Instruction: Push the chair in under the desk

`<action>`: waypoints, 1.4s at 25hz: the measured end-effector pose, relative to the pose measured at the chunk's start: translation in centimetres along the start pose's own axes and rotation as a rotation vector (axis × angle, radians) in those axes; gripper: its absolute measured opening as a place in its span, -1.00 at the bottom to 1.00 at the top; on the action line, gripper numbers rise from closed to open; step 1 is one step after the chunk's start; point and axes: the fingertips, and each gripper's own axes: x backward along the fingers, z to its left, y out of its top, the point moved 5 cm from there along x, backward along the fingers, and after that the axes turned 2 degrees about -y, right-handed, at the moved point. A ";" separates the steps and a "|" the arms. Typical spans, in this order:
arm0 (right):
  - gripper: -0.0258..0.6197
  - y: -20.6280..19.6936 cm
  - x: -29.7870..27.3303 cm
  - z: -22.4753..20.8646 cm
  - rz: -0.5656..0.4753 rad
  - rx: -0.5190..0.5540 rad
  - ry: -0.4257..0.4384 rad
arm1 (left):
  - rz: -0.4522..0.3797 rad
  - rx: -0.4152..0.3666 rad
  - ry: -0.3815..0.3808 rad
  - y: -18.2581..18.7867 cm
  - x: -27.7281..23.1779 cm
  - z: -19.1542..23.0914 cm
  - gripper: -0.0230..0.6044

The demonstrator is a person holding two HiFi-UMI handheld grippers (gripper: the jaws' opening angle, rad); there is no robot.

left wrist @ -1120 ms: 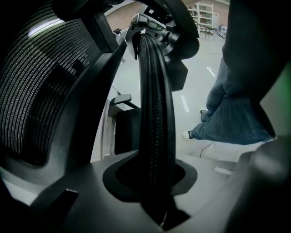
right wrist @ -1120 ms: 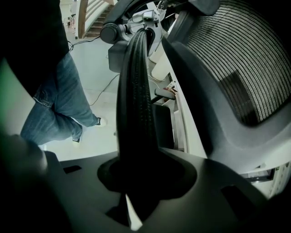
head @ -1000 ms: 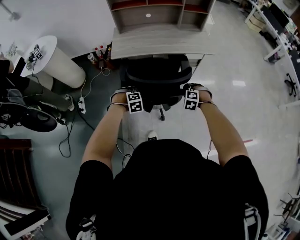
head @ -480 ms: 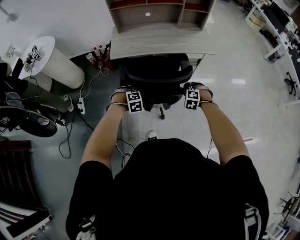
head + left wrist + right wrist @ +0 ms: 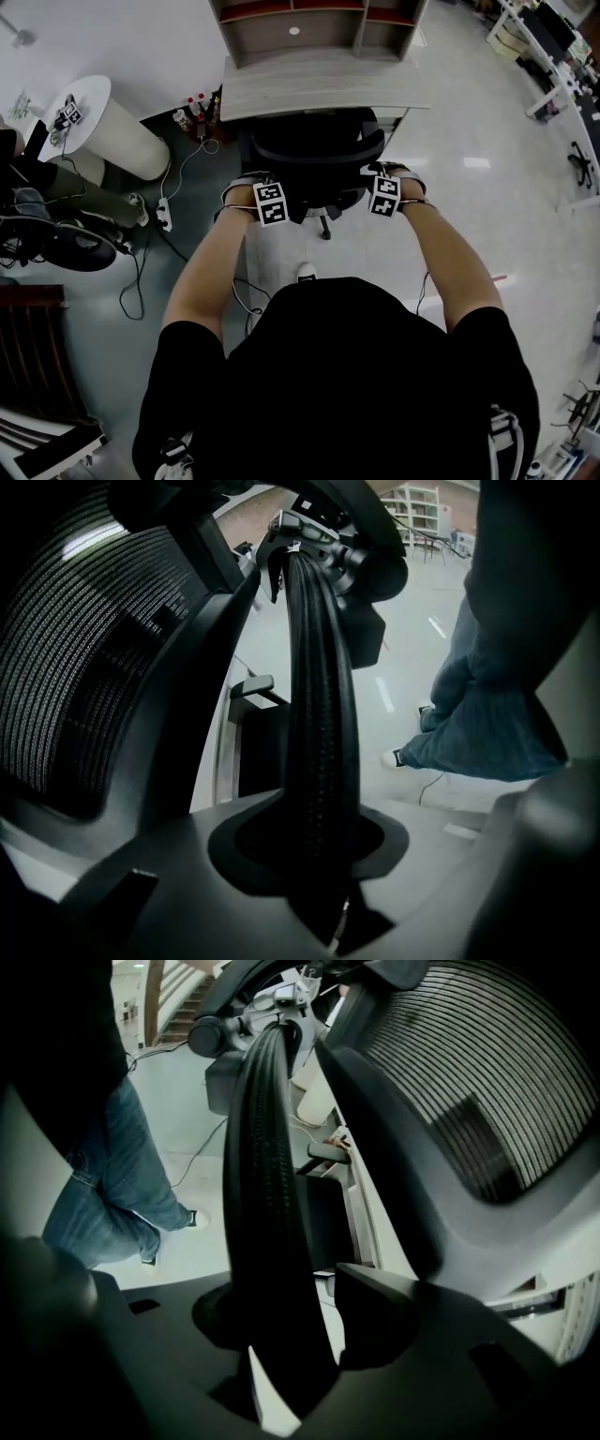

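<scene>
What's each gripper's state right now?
Left gripper: closed on the chair's backrest rim, jaws just easing open.
Right gripper: open, jaws just widened; the rim sits between them with a gap showing.

The right gripper [image 5: 281,1344], jaws just opening, straddles the chair rim [image 5: 265,1194].

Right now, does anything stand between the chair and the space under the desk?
Nothing visible does. The chair sits squarely before the desk, its front already beneath the top. The bottles and power strip lie off to the left. Deeper under the desk is hidden.
</scene>
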 end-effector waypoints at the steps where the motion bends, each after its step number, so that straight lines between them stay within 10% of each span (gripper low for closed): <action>1: -0.30 0.0 0.2 -0.1 0.001 -0.015 -0.007 | -0.002 0.007 -0.023 0.0 0.1 -0.1 -0.55; 10: -0.19 -0.5 3.9 -0.2 -0.025 -0.125 -0.058 | -0.139 0.122 -0.041 0.0 3.4 0.0 -0.30; 35: -0.68 -5.4 16.5 -1.4 -0.361 -0.935 -0.285 | -0.763 0.611 0.166 3.7 13.1 -2.4 -0.42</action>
